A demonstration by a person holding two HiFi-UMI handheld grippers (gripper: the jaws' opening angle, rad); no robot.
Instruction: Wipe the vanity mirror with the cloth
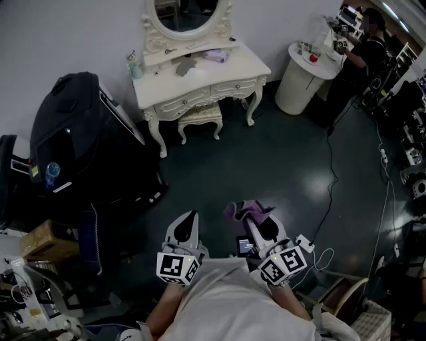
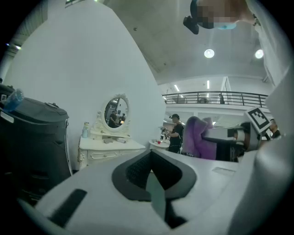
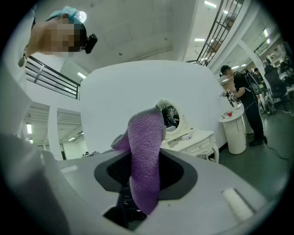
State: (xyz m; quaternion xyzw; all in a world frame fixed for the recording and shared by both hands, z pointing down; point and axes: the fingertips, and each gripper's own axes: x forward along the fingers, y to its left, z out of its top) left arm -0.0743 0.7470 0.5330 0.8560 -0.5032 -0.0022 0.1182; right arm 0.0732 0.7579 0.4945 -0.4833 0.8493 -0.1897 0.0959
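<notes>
The oval vanity mirror [image 1: 188, 13] stands on a white dressing table [image 1: 229, 70] far ahead across the dark floor; it shows small in the left gripper view as the mirror [image 2: 115, 111] and behind the cloth in the right gripper view as the mirror [image 3: 173, 114]. My right gripper [image 1: 259, 225] is shut on a purple cloth [image 1: 245, 210], which stands up between its jaws as the cloth [image 3: 144, 158]. The left gripper [image 1: 186, 226] is shut with nothing in it, its jaws pressed together [image 2: 156, 183]. Both grippers are held close to my body.
A white stool [image 1: 200, 118] sits under the table. A large black case [image 1: 80, 143] stands at the left. A round white side table [image 1: 303, 76] and a person [image 1: 359, 56] are at the back right. Cables [image 1: 329, 200] run over the floor on the right.
</notes>
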